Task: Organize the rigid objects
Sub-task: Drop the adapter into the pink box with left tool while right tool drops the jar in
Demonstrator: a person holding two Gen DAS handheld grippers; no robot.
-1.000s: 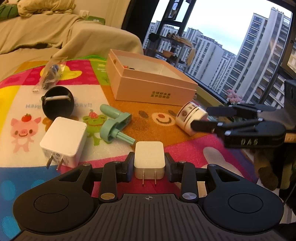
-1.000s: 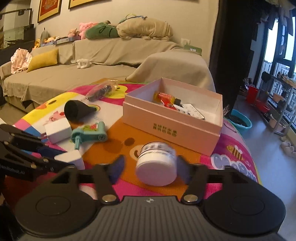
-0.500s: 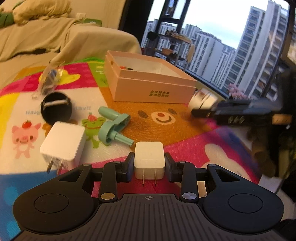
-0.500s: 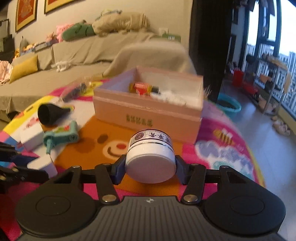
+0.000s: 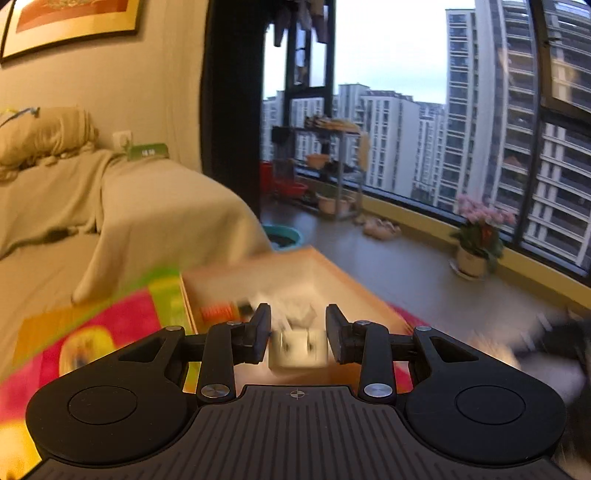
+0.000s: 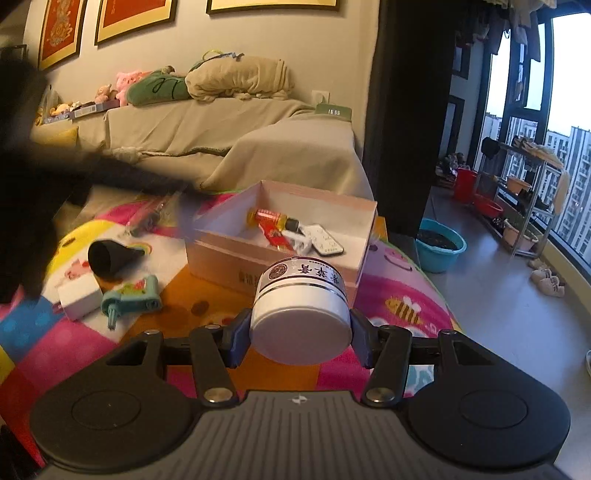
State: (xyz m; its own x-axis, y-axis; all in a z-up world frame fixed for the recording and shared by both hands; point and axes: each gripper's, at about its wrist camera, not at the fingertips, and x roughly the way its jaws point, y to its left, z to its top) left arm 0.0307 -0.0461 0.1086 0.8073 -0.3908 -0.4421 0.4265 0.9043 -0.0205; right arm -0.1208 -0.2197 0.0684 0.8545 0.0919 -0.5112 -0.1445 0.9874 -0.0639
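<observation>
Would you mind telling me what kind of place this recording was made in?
Most likely a high-rise apartment living room: a cloth-covered sofa with plush toys, framed pictures on the wall, and a big window facing apartment towers.

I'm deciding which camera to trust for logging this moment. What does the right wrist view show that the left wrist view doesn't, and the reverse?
Only the right wrist view shows the right gripper clamping a white jar, plus a black funnel, a white charger and a green toy on the mat.

Only the left wrist view shows the left gripper with a blurred white plug between its fingers, and a potted flower.

Both show the pink box and sofa.
</observation>
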